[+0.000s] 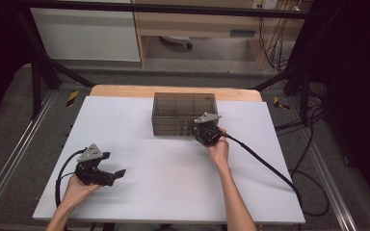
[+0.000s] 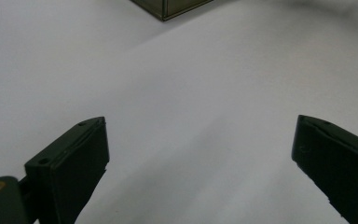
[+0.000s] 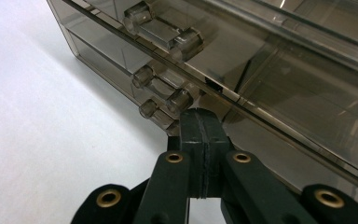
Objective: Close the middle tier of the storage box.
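The drawer box [image 1: 184, 114] is sitting at the far middle of the white table [image 1: 164, 168]. The right gripper [image 3: 200, 122] is pressing clenched jaws against the box's lowest drawer handle [image 3: 158, 114], apparently nudging it; hooking it comes next. The left gripper [image 1: 113, 174] is resting released, well nearer than the box. Grey floor and cables are surrounding the table.
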`<state>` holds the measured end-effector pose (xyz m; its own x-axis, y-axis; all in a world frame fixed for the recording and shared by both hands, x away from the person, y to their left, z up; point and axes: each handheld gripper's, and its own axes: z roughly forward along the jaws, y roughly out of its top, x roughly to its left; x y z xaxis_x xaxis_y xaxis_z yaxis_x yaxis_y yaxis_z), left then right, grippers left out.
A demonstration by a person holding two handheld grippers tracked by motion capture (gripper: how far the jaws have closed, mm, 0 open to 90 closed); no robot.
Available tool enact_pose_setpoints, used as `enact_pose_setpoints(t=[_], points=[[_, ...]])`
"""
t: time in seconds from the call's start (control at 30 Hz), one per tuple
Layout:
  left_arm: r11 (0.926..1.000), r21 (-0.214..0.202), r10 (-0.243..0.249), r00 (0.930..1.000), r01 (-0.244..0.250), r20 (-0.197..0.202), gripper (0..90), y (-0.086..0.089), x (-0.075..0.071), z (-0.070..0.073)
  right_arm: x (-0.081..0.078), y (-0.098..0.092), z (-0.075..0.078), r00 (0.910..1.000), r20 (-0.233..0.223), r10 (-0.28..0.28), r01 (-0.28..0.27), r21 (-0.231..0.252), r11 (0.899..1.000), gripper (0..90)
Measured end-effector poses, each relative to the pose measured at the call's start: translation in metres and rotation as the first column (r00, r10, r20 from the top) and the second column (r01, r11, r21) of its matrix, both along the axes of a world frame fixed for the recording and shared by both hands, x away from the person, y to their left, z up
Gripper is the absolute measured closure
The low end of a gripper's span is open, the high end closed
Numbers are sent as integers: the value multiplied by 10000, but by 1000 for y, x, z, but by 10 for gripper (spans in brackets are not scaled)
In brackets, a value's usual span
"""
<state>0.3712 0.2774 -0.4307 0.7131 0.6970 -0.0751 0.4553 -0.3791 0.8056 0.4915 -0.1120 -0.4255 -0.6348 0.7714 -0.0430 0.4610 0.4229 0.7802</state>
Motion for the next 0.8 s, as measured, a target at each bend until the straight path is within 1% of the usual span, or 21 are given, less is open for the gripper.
enact_pose_setpoints(t=[0.4, 0.6, 0.7, 0.8], points=[[10000, 23, -9, 10000, 9, 9, 33, 0, 0, 0, 0, 1, -3, 10000, 5, 9, -9, -32, 10000, 900], [10000, -5, 3, 10000, -3, 19, 34, 0, 0, 0, -4, 1, -1, 10000, -13, 76, -76, -189, 9998, 900], [10000, 0, 0, 10000, 0, 8, 33, 0, 0, 0, -8, 1, 1, 9999, -34, 131, -133, -386, 9992, 895], [10000, 15, -8, 10000, 8, 13, 34, 0, 0, 0, -13, -1, 3, 9998, 2, 188, -188, -299, 9994, 876]])
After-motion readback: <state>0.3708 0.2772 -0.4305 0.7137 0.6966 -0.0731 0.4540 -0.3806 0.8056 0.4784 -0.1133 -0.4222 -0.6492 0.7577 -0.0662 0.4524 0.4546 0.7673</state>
